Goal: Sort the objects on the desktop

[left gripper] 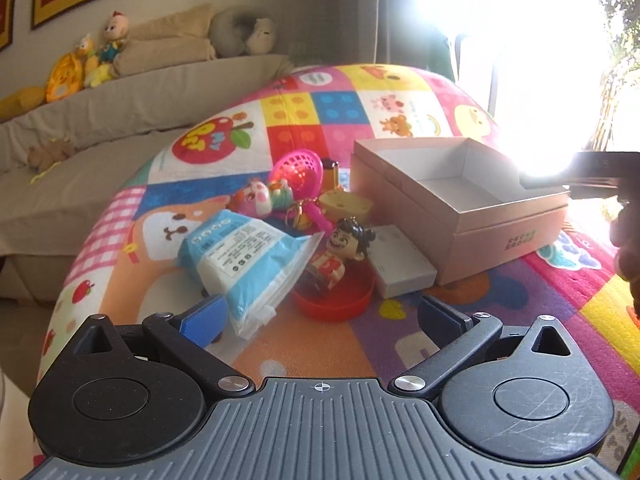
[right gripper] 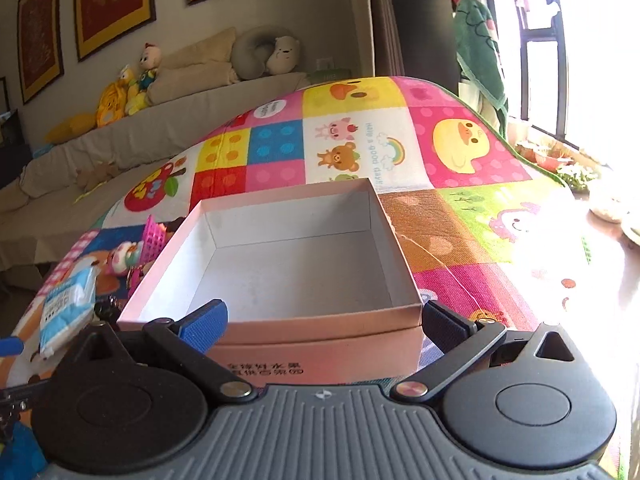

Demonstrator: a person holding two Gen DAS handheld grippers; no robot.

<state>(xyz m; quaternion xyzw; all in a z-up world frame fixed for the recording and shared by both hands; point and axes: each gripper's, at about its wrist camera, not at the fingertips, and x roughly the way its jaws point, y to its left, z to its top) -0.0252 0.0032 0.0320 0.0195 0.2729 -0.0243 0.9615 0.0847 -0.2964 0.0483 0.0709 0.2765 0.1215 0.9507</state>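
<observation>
Left wrist view shows the left gripper (left gripper: 320, 316) low over the colourful play mat (left gripper: 304, 120) that covers the desk, its jaws spread wide and grasping nothing. Just in front of the blue finger pad lies a blue and white tissue pack (left gripper: 244, 256), and one corner of it reaches between the jaws. Beside the pack a small figure with black hair (left gripper: 340, 252) stands in a red bowl (left gripper: 334, 296). Behind them there is a little heap: a pink plastic scoop (left gripper: 298, 170), a pink and green soft toy (left gripper: 262, 198) and a yellow cheese-shaped toy (left gripper: 346, 204). A flat white box (left gripper: 400, 262) lies between the bowl and the big open cardboard box (left gripper: 460, 196), touching the wall of the big one.

From the right wrist view, the right gripper (right gripper: 322, 320) is held close to the near wall of the cardboard box (right gripper: 296, 248), also with the jaws released and nothing between them. The inside of the box is white and bare. The tissue pack (right gripper: 68, 304) and the pink scoop (right gripper: 154, 236) are seen at the left of the box. A grey sofa (right gripper: 132, 144) with plush toys stands behind the desk.
</observation>
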